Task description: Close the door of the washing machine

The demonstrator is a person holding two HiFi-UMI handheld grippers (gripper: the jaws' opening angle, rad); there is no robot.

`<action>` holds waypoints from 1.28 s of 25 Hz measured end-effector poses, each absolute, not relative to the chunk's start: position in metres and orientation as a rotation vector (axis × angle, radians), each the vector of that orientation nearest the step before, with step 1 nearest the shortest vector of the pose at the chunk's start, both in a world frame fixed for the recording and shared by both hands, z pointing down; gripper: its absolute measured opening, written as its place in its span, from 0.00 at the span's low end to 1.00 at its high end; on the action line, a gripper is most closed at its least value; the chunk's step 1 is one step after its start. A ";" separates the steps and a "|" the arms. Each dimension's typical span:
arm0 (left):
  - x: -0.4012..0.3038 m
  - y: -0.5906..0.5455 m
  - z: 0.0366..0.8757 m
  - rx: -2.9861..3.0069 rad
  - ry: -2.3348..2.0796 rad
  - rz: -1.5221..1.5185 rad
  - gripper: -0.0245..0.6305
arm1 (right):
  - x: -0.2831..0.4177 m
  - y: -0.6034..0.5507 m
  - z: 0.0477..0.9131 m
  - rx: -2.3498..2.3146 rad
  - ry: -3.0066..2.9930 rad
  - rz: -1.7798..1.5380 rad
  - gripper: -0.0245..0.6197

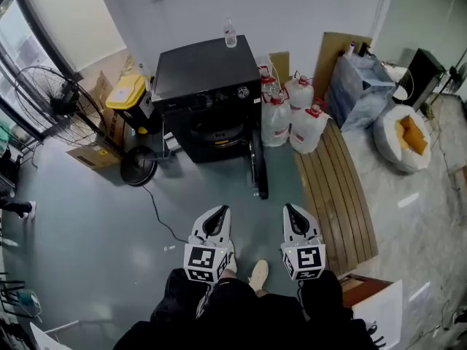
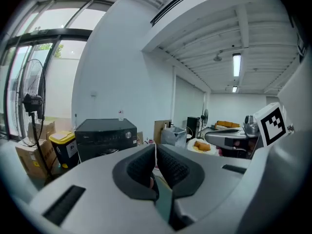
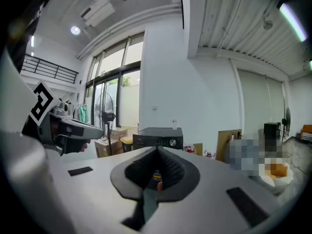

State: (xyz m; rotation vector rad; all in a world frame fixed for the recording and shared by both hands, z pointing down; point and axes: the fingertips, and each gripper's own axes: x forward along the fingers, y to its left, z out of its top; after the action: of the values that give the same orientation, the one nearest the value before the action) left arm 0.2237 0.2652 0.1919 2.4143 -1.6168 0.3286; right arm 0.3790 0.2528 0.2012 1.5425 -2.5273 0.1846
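Observation:
A black front-loading washing machine (image 1: 208,93) stands against the far wall, its round door (image 1: 258,168) swung open toward me at the right of the drum opening (image 1: 213,131). It also shows ahead in the left gripper view, washing machine (image 2: 105,136), and in the right gripper view, washing machine (image 3: 157,138). A clear bottle (image 1: 230,33) stands on its top. My left gripper (image 1: 217,214) and right gripper (image 1: 293,214) hang side by side near my body, well short of the machine. Both are shut with nothing between the jaws.
Several white jugs (image 1: 292,115) stand right of the machine, with a wooden slatted board (image 1: 337,188) on the floor. A standing fan (image 1: 55,100), a yellow-lidded bin (image 1: 125,93) and cardboard boxes (image 1: 91,152) are at the left. A cable (image 1: 157,210) trails across the floor.

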 end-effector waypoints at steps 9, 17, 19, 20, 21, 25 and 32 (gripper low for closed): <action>0.205 0.187 0.258 2.348 -1.571 0.380 0.08 | 0.357 0.189 0.279 1.526 -2.460 0.310 0.06; 0.187 0.125 0.360 2.284 -1.515 0.439 0.08 | 0.341 0.134 0.383 1.510 -2.372 0.396 0.06; 0.183 0.115 0.388 2.264 -1.496 0.453 0.08 | 0.341 0.125 0.411 1.516 -2.343 0.433 0.06; 0.179 0.110 0.402 2.251 -1.488 0.460 0.08 | 0.340 0.121 0.425 1.518 -2.329 0.452 0.06; 0.176 0.105 0.415 2.239 -1.481 0.467 0.08 | 0.339 0.117 0.438 1.519 -2.315 0.470 0.06; 0.164 0.085 0.462 2.210 -1.452 0.499 0.08 | 0.336 0.101 0.487 1.517 -2.264 0.508 0.06; 0.150 0.060 0.516 2.199 -1.419 0.513 0.08 | 0.332 0.075 0.554 1.514 -2.196 0.559 0.07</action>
State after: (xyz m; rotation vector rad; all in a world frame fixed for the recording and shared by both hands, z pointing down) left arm 0.1497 0.0600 0.5161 2.1989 -1.4186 0.5133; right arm 0.3324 0.0751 0.5543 1.5140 -2.1963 0.5590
